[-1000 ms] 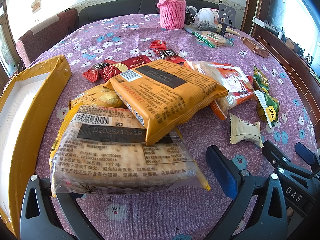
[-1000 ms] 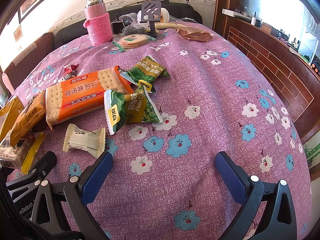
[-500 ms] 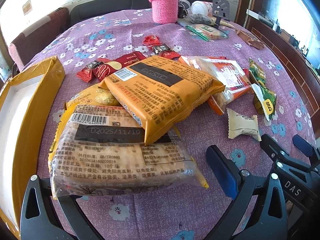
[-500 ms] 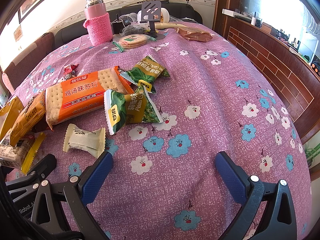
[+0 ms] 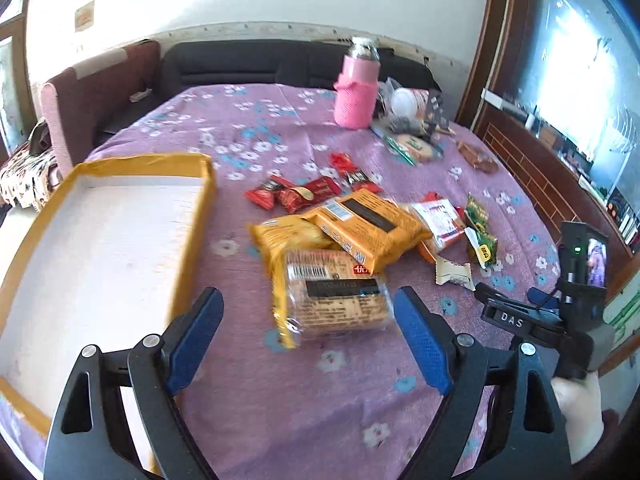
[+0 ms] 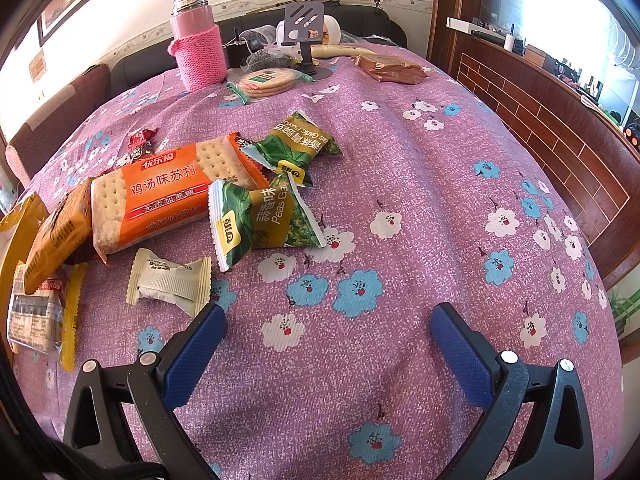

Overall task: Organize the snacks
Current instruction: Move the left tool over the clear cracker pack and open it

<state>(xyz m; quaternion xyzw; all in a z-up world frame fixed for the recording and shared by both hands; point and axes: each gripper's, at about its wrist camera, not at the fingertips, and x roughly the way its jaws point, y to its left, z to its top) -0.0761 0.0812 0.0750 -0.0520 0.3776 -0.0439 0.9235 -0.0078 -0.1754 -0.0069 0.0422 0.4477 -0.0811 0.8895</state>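
**Both tongs open above the snack pile**

Nearest to us, our left tongs point(image 5: 306, 334) hang over the worktop point(image 5: 320, 400) with jaws apart; they have just been narrowing a little, and nothing is gripped, the clear cracker pack point(image 5: 332, 300) lying flat on the cloth just past the tips. Our right tongs point(image 6: 326, 344) also stand wide open over bare flowered cloth, with the small cream wrapper point(image 6: 170, 280) just beyond the left pad.

Further on, an orange biscuit pack point(image 5: 368, 226) leans on the clear cracker pack, and a yellow bag point(image 5: 284, 236) sits partly under both. To the side lies the yellow tray point(image 5: 100, 248), its white floor bare. In the right view the orange soda-cracker pack point(image 6: 168, 196) touches two green pea packets point(image 6: 264, 220), one overlapping the other.

Beyond those we see red sweets point(image 5: 296, 194) scattered near the middle, and at the far edge a pink flask point(image 6: 198, 44) in a knitted sleeve, beside a round cracker pack point(image 6: 266, 80).
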